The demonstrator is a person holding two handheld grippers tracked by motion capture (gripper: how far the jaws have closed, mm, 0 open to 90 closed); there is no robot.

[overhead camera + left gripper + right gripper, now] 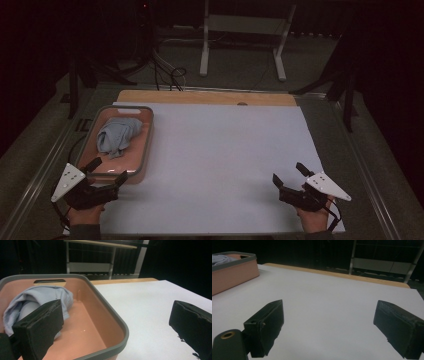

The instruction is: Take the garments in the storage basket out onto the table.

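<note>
You are holding the left claw [107, 171] apart at the near rim of the basin [146, 150]; the grey cloth [116, 136] is lying inside, just ahead. Your right claw [289, 175] is gaping over bare bench [225, 150].

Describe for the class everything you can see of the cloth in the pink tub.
The cloth is pale blue-grey, soft-looking fabric, crumpled into a loose heap with folds and a rolled edge. It lies inside the pink tub, toward its far half, resting on the tub's floor. Nothing grips it; the left gripper sits open at the tub's near end.
</note>
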